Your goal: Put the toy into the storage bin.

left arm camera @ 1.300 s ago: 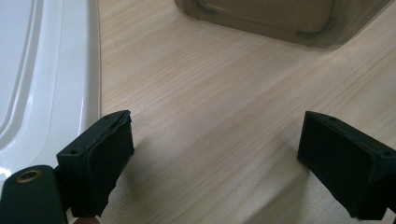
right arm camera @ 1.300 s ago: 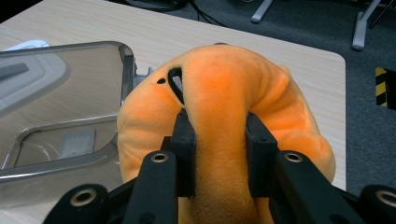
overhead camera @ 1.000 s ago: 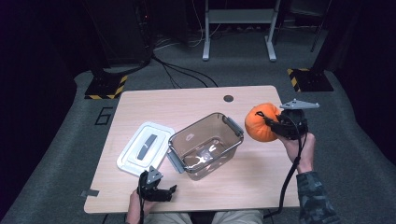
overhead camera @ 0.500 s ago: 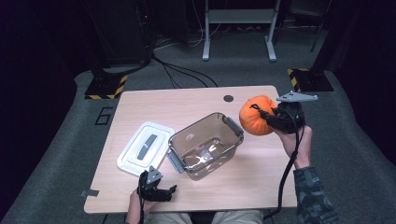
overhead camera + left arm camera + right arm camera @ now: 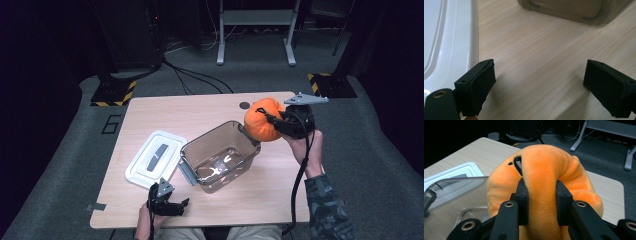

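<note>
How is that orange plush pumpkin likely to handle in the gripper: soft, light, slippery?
The orange plush pumpkin is probably soft: the right gripper pinches a fold of it, and the fabric bulges around the jaws. It is likely light, held aloft by that pinch alone. Its fuzzy surface should resist slipping.

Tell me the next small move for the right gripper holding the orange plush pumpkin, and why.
Probably carry it a little left and lower it into the clear container. The right gripper is shut on the plush pumpkin, held above the table beside the container's right rim; the container stands open, its white lid lying beside it.
</note>
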`<state>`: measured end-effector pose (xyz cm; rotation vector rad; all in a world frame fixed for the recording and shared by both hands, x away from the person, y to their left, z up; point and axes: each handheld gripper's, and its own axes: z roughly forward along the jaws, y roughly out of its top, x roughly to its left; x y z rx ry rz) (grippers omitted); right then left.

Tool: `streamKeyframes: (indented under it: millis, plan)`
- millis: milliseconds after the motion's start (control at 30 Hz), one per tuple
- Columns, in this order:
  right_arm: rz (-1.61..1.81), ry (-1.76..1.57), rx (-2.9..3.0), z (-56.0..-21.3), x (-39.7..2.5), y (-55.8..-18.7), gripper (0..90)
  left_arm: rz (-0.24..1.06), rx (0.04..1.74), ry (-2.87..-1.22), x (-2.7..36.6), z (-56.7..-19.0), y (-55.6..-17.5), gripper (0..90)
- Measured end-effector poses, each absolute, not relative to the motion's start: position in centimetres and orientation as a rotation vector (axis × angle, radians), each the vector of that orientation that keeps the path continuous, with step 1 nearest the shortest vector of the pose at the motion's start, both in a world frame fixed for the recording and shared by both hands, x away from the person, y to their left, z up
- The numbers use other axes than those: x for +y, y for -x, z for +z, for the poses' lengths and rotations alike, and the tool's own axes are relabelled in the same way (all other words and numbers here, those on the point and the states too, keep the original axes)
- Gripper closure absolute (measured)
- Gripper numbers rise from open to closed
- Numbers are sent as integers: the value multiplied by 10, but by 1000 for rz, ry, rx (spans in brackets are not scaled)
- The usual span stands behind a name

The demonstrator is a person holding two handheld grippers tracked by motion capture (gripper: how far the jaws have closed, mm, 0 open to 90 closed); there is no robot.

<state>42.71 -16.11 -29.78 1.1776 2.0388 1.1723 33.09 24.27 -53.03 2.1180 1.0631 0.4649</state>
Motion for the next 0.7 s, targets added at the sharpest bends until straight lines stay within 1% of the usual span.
streamKeyframes:
  millis: [333,700]
  plan:
    - [1201,-1136,2064,-293,-142,-430,698,471,1063,-2120,243,-530,-331,100]
    - [1212,-1099,2118,-298,-115,-434,696,469,1064,-2119,243,-530,-331,100]
